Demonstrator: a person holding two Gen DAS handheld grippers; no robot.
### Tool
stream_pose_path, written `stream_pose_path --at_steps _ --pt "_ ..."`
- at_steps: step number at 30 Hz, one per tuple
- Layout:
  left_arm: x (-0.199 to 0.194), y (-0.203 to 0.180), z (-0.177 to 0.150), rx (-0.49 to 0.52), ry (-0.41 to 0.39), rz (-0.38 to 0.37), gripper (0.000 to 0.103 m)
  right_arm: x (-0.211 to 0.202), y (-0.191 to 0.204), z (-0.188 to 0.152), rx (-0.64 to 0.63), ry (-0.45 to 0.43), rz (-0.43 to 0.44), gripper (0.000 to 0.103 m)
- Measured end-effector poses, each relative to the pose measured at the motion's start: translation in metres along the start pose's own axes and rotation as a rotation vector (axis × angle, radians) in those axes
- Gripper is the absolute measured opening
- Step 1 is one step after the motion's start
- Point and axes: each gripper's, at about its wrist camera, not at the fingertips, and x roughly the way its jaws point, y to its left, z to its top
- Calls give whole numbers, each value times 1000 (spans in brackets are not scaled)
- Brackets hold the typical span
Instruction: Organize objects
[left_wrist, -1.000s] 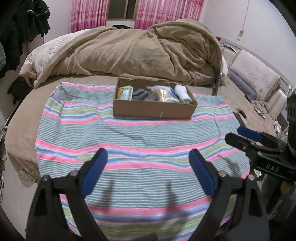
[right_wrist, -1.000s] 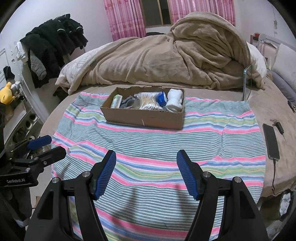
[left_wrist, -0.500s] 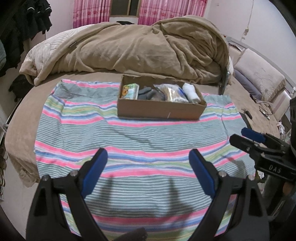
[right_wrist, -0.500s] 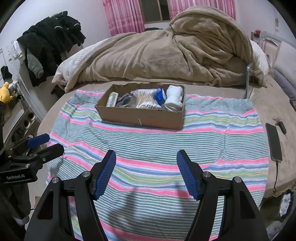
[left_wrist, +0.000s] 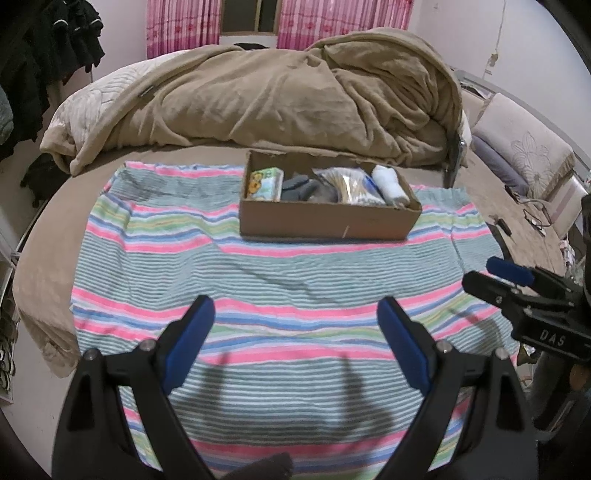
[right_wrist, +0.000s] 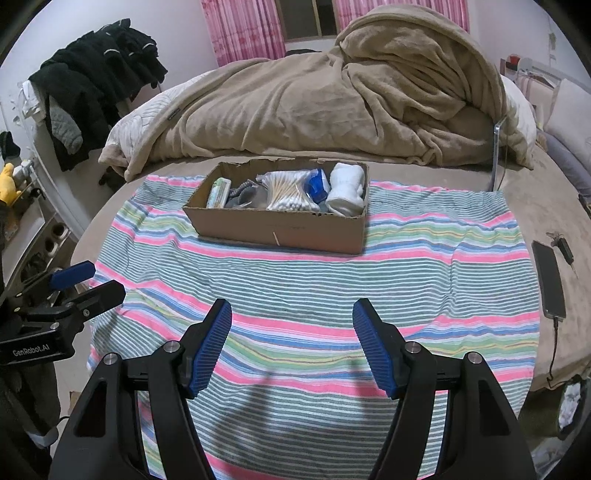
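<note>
Where stripes end, cardboard box (right_wrist: 280, 225) — cotton swabs (right_wrist: 286, 190), white roll (right_wrist: 347, 188)

The towel (right_wrist: 314, 280) is striped in pink, teal, white, green and blue. The box (right_wrist: 280, 229) is plain brown cardboard; in it lie a white roll (right_wrist: 347, 188), a blue pack (right_wrist: 317, 182), pale swabs (right_wrist: 288, 192), a grey cloth (right_wrist: 242, 195) and a green packet (left_wrist: 264, 182) with yellow print. The blanket (right_wrist: 332, 103) is tan, the curtains (right_wrist: 243, 29) pink, the clothes (right_wrist: 99, 85) black. Both grippers (right_wrist: 291, 343) are black with blue pads (right_wrist: 212, 345)
</note>
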Motion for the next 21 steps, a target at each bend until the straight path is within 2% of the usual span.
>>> stream_pose_path --at_steps 13,18,21 --pt "7 0 2 3 4 11 96 3 -2 1 3 1 0 71" --pt "12 4 3 -10 -22 -4 97 8 -5 2 3 4 6 71" --pt "22 10 9 3 -17 19 97 13 -13 10 10 -12 -1 71"
